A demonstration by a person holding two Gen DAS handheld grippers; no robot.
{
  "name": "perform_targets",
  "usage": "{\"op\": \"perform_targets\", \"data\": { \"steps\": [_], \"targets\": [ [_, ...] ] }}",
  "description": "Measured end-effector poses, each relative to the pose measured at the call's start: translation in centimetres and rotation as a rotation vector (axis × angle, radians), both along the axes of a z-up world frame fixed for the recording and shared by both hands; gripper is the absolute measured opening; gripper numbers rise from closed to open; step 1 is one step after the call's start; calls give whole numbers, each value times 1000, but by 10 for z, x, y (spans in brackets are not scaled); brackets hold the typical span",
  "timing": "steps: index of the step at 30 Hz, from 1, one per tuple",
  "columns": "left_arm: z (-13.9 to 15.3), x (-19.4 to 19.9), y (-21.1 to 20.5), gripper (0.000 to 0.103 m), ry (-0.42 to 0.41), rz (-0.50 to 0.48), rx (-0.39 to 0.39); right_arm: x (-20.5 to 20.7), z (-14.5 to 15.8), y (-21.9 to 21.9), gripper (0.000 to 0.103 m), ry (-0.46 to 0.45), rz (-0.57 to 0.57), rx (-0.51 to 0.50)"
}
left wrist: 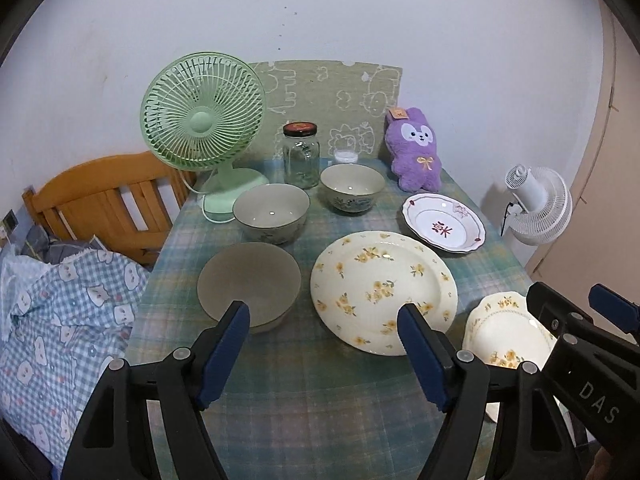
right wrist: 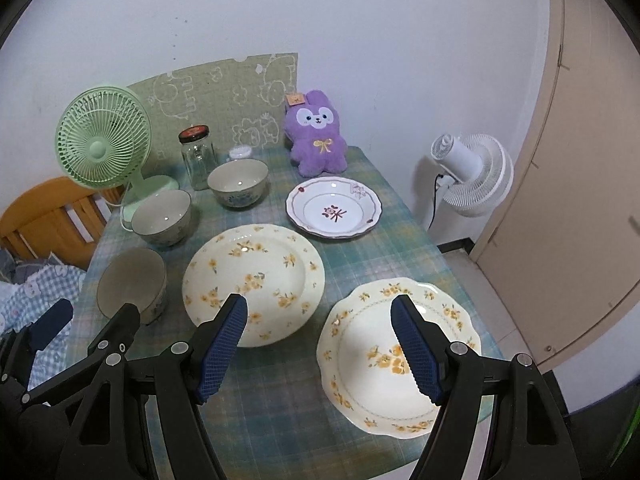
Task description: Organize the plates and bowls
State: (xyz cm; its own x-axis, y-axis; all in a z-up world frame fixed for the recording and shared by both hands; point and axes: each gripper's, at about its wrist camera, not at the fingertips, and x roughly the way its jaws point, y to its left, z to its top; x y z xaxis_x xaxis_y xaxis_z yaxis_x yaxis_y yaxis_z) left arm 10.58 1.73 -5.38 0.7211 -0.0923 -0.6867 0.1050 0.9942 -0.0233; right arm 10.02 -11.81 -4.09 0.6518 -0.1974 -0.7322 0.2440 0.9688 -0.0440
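Here the left gripper [left wrist: 324, 312] gapes wide, empty; the right gripper [right wrist: 319, 305] likewise, above the plates.

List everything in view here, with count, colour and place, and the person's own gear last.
bowls: 3, grey-beige, left half of table, in a line running near to far
yellow-flower plates: 2, cream, the round one mid-table, the scalloped one at the near right
red-pattern plate: 1, white, far right
jar: 1, clear with dark lid, behind the bowls
green fan: 1, far left corner
plush: 1, purple, far edge against the wall
white fan: 1, on the floor, right of the table
tablecloth: 1, green-blue plaid
chair: 1, wooden, left of the table
left hand-held gripper: black with blue pads, open, empty
right hand-held gripper: same, open, empty
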Motion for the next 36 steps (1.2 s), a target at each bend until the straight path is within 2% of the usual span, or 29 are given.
{"op": "perform_targets", "data": {
  "steps": [13, 16, 20, 32, 36],
  "targets": [
    [-18, 38, -4, 73, 42, 89, 0, 45, -16, -2, 77, 17, 82, 24],
    [-26, 47, -12, 71, 72, 126, 28, 58, -23, -8, 77, 33, 100, 29],
    [-36, 57, -22, 70, 111, 137, -4, 75, -34, -18, 77, 50, 118, 45],
    [-68, 83, -47, 68, 171, 207, -3, 114, -72, -37, 77, 97, 185, 76],
    [-79, 89, -51, 66, 184, 218, 11, 121, -84, -40, 73, 109, 202, 76]
  ]
}}
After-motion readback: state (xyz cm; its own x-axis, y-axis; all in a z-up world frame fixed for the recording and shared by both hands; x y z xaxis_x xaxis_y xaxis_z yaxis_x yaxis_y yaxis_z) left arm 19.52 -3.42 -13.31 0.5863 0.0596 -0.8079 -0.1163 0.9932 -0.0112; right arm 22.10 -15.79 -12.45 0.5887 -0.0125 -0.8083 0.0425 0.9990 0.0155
